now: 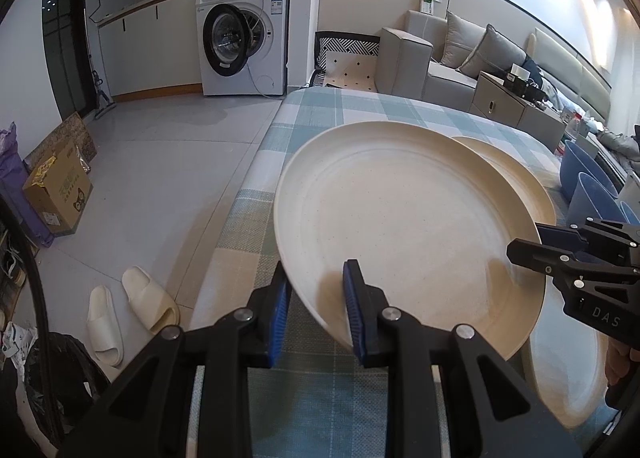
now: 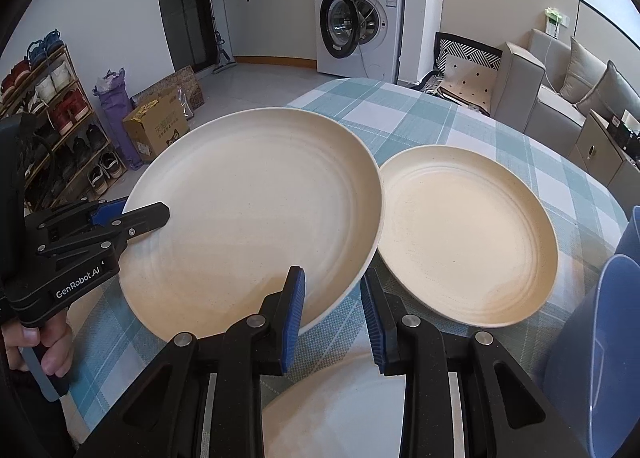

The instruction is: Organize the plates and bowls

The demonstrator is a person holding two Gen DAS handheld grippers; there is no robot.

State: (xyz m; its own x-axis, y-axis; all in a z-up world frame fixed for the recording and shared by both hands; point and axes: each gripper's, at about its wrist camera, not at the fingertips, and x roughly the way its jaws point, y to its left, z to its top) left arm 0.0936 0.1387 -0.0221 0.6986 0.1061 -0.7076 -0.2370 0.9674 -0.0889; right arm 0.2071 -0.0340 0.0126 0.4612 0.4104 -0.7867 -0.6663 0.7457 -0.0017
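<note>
i had the big cream plate (image 2: 256, 210) lifted off the checked tablecloth (image 2: 460, 126), tilted, and carried by both tongs at once. the left gripper (image 1: 316, 310) was clamped on its rim at about seven o'clock in the left wrist view, one blue pad under the edge and the other on the inner face. in that same view the right gripper (image 1: 538, 244) bit the rim at roughly three o'clock. from the right wrist camera, the right gripper (image 2: 332, 318) had its jaws closed on the near edge of the plate at about five o'clock, while the left gripper (image 2: 128, 216) pinched the rim at nine o'clock, a hand (image 2: 44, 342) wrapped around its handle below.

a second, smaller cream plate (image 2: 468, 234) lay flat on the cloth just beside the lifted one at its three o'clock, the raised rim overlapping its edge in the picture. a third pale plate (image 2: 340, 406) sat underneath, at six o'clock, partly hidden by my right tongs. blue bowls (image 2: 604, 338) stood at the far right edge of the table.
</note>
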